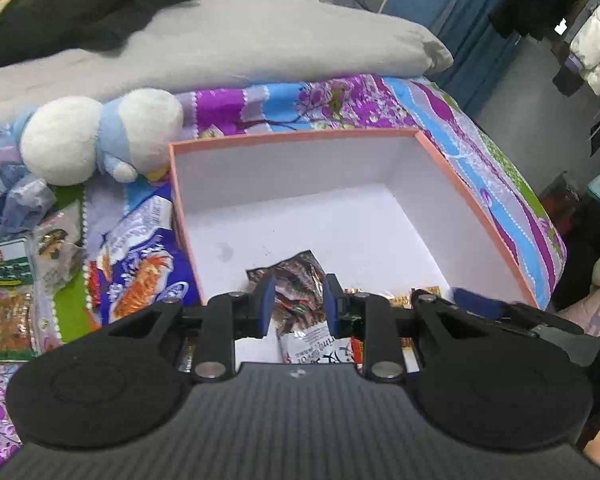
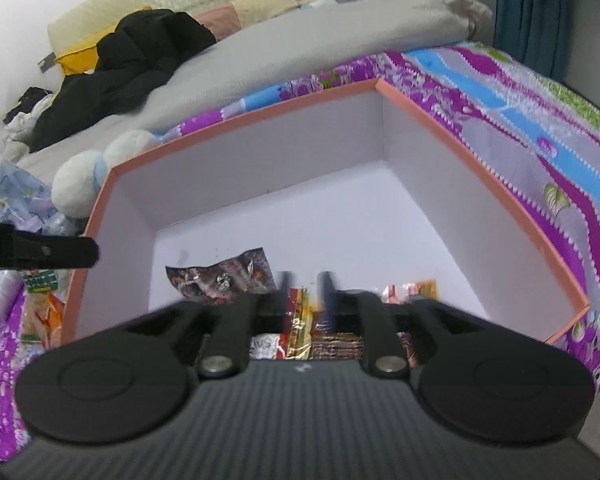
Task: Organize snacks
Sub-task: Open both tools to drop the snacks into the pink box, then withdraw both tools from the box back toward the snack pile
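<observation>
A pink-rimmed white box (image 1: 480,204) lies open on the bed; it also shows in the right wrist view (image 2: 476,160). My left gripper (image 1: 298,300) hangs over its near edge, its jaws partly apart around a brown foil snack packet (image 1: 300,280) that lies in the box; I cannot tell whether they grip it. My right gripper (image 2: 306,292) is in the box too, its jaws narrowly apart over a red and gold packet (image 2: 298,320). The brown packet (image 2: 224,276) lies to its left. An orange packet (image 2: 416,290) lies to its right.
Left of the box lie a blue and orange snack bag (image 1: 140,268) and a green-labelled packet (image 1: 6,300). A white and blue plush toy (image 1: 96,136) sits behind them. A grey quilt (image 1: 220,52) covers the bed's far side. The bed edge drops off right.
</observation>
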### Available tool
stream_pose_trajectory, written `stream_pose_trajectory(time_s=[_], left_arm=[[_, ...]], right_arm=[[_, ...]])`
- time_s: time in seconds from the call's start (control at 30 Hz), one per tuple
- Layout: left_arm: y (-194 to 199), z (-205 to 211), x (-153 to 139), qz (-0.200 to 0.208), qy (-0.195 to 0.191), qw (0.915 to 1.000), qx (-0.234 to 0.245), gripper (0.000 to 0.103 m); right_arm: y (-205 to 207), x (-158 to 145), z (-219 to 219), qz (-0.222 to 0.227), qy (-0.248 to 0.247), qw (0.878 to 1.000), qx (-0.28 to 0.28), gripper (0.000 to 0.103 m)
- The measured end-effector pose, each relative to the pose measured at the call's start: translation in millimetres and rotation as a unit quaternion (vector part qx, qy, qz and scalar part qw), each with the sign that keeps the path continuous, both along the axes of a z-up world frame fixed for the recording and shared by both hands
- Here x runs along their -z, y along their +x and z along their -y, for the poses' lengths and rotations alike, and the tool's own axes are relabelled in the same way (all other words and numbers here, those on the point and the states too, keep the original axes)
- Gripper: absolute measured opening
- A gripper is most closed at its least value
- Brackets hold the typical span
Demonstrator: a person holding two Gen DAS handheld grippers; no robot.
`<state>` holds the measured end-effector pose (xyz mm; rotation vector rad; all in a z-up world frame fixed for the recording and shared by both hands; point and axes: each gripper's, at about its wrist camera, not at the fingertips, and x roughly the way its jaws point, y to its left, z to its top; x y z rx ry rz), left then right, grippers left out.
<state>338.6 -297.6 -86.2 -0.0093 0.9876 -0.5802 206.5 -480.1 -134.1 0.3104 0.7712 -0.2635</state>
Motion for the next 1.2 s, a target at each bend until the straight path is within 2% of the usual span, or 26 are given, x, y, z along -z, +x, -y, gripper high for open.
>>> stream_pose_trajectory(time_s=[0.03, 0.07, 0.27, 0.5, 0.6, 0.67, 0.97, 1.2], left_arm=[[-3, -3, -5, 0.003, -0.001, 1.0, -0.002, 0.03], [-6, -6, -11, 0.008, -0.002, 1.0, -0.003, 0.03], [-31, -28, -47, 0.042, -0.004, 0.9991, -0.006, 0.031], [-66, -76, -86, 0.072, -0.024, 0.9968, -0.027, 0.031], [-81, -100, -97, 0.084, -0.028, 0.9952, -0.042, 0.042], [-90, -116, -104, 0.092, -0.034, 0.9939, -0.05, 0.044], [-131, -182, -117, 0.112, -0.046, 0.9896, -0.078, 0.05], [-158, -232, -106, 0.114, -0.043, 0.9865, -0.11, 0.051]], right_arm=[[-3, -3, -1, 0.009, -0.001, 1.0, 0.003, 0.085], [-6, -9, -3, 0.018, -0.004, 1.0, 0.005, 0.086], [-19, -41, -16, 0.04, -0.014, 0.999, 0.0, 0.084], [-43, -83, -48, 0.077, -0.028, 0.996, -0.017, 0.084], [-54, -99, -65, 0.094, -0.034, 0.995, -0.027, 0.084], [-60, -107, -76, 0.101, -0.038, 0.994, -0.034, 0.084], [-83, -128, -132, 0.115, -0.046, 0.99, -0.071, 0.084], [-95, -121, -179, 0.1, -0.048, 0.988, -0.104, 0.085]])
